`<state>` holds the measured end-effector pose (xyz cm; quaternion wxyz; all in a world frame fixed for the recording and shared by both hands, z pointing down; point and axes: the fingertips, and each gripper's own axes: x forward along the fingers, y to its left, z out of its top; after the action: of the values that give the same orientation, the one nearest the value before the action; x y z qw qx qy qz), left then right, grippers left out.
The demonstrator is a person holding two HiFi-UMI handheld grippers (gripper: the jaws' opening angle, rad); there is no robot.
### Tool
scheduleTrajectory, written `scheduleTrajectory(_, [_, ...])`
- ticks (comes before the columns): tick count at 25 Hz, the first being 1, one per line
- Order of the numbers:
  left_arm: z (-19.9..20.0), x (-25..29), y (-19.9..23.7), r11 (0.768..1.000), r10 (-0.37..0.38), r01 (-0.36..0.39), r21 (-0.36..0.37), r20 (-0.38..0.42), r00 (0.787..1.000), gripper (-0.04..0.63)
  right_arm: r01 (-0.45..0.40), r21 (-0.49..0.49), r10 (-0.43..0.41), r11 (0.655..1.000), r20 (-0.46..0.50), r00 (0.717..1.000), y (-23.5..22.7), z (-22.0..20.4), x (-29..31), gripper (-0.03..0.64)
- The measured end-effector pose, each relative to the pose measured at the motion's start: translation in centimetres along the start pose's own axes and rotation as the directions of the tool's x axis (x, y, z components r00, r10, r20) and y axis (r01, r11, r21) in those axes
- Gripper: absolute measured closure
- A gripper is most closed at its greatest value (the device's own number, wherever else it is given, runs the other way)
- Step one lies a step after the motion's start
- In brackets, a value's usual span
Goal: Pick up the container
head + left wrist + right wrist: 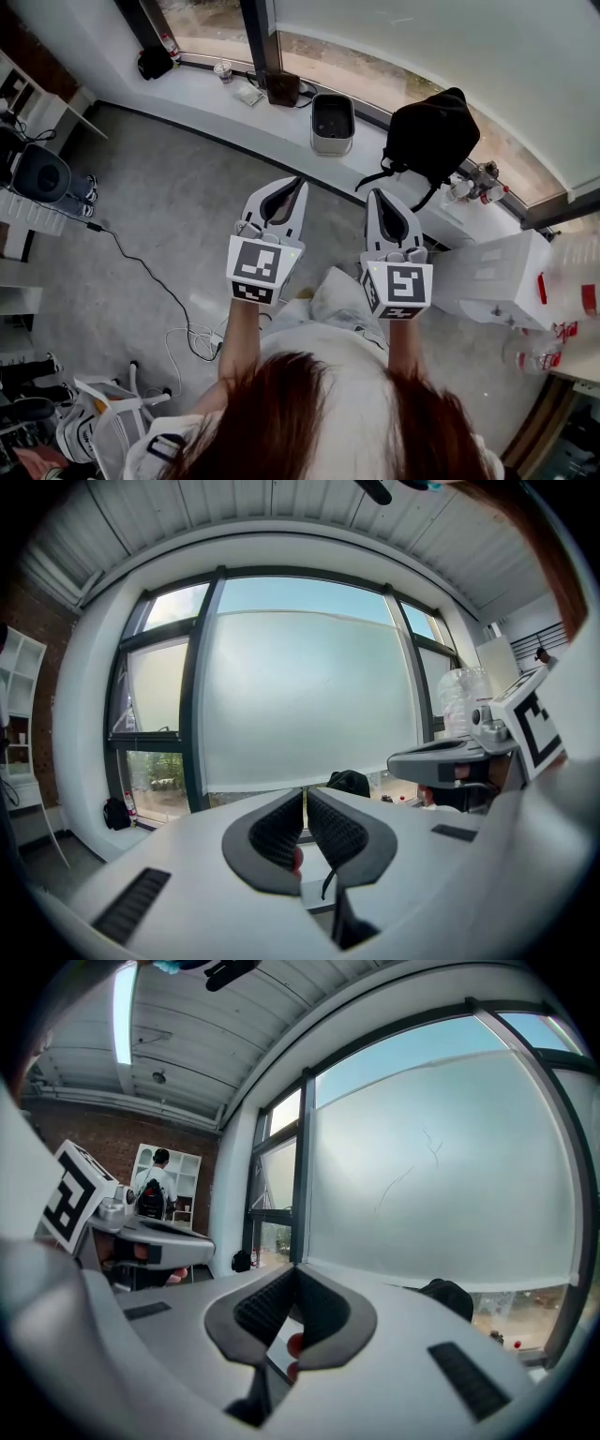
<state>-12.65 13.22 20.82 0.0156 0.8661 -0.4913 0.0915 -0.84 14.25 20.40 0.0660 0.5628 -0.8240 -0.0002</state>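
On the window sill: container [332, 123], upright and untouched.
Well short of it, over the floor [169, 234], the left gripper [296, 185] and right gripper [375, 195] are held side by side, each with fingers closed together on nothing. A bag [431, 136] is seen near the container's right.

From above, the person's hair [309, 412] hides the elbows behind the left gripper [296, 182] and right gripper [374, 194], a clear vessel [574, 272] is cut off at the right edge, and bits [473, 185] on the sill [202, 82] are too small to identify.
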Motion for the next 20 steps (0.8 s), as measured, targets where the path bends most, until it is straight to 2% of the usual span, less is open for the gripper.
scheduleTrajectory(8, [-0.2, 5.2, 2.6, 1.000, 0.010, -0.010, -0.026, -0.011, 1.000, 0.571, 0.001, 0.014, -0.001, 1.000, -0.009, 1.000, -3.3, -1.0, 5.0, 0.592])
scheduleTrajectory(20, [-0.3, 17.8, 5.4, 0.997, 0.055, -0.057, -0.047, -0.038, 0.998, 0.571, -0.061, 0.034, 0.062, 0.998, -0.032, 0.998, -10.7, -3.2, 16.0, 0.592])
